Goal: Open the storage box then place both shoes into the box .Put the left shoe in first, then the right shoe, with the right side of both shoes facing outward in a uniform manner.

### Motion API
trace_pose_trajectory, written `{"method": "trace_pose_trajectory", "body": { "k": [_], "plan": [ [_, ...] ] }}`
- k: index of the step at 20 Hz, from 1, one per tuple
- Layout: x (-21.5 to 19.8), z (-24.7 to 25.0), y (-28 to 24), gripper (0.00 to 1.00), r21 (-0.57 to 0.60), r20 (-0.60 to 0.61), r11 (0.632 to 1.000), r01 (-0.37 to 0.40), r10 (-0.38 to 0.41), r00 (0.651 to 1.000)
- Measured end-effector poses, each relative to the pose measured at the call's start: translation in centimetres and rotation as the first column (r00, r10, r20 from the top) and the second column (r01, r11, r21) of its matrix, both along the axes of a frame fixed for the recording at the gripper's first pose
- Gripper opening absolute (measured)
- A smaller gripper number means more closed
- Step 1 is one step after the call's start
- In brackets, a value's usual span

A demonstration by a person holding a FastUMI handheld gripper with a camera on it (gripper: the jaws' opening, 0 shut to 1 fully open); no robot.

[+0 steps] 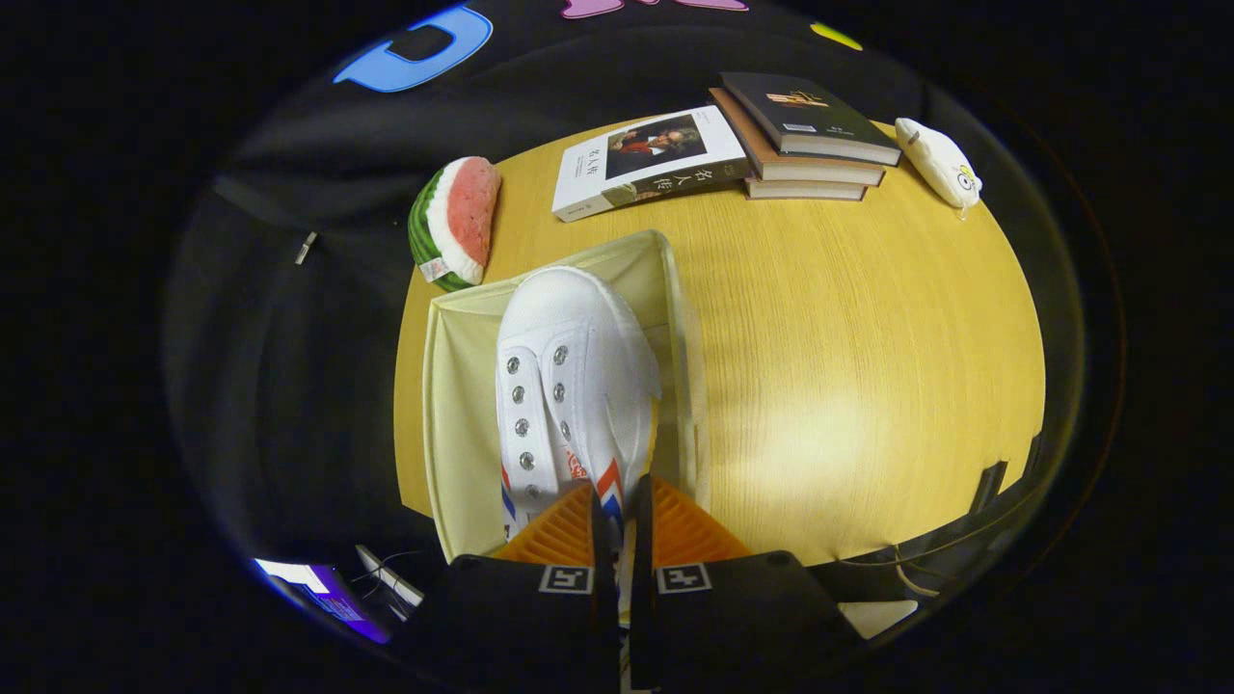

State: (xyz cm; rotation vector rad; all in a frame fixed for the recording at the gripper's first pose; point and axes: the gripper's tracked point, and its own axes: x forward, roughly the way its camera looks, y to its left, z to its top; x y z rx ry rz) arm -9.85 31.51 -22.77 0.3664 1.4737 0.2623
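One round pale wooden table (848,366) carries everything here. On it, ahead of the gripper (622,516), stands the open cream-coloured fabric storage box (463,386), its lid not seen, its walls rising on both sides of the shoe. The white canvas lace-up shoe with metal eyelets and red-and-blue stripes (574,386) hangs over the box's opening, toe pointing away from the fingers; whether it touches the box floor cannot be told. The jaws stand nearly closed, both fingers pressing on the shoe's heel edge between them. Beyond the box, a white-covered book with a portrait picture (651,159) lies flat, and just beside it a stack of three dark-covered books (805,140). A plush watermelon slice (458,222) sits at the table's edge near the box's far corner. A small white soft toy (940,159) lies past the stack.
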Motion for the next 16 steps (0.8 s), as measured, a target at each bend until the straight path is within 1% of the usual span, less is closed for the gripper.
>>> {"method": "trace_pose_trajectory", "body": {
  "k": [1,2,3,4,5,6,8,13,16],
  "plan": [
    [0.0,-0.3,-0.1,0.11,-0.011,-0.001,1.000,0.000,0.000,1.000],
    [0.2,-0.3,0.0,0.17,-0.006,0.001,1.000,0.006,-0.006,1.000],
    [0.3,0.1,0.6,0.22,0.028,-0.004,0.999,0.016,-0.016,1.000],
    [0.6,0.5,1.3,0.36,0.058,-0.001,0.998,0.025,-0.025,1.000],
    [1.1,1.0,1.4,0.41,0.073,0.012,0.997,0.022,-0.023,1.000],
    [1.4,1.3,1.6,0.57,0.082,0.031,0.997,0.008,-0.011,0.999],
    [1.7,1.9,1.7,1.00,0.092,0.059,0.996,-0.011,0.005,0.998],
    [1.5,2.4,1.2,0.99,0.092,0.086,0.995,-0.027,0.019,0.996],
    [1.4,3.3,0.7,0.99,0.112,0.110,0.993,-0.029,0.016,0.994]
  ]
}}
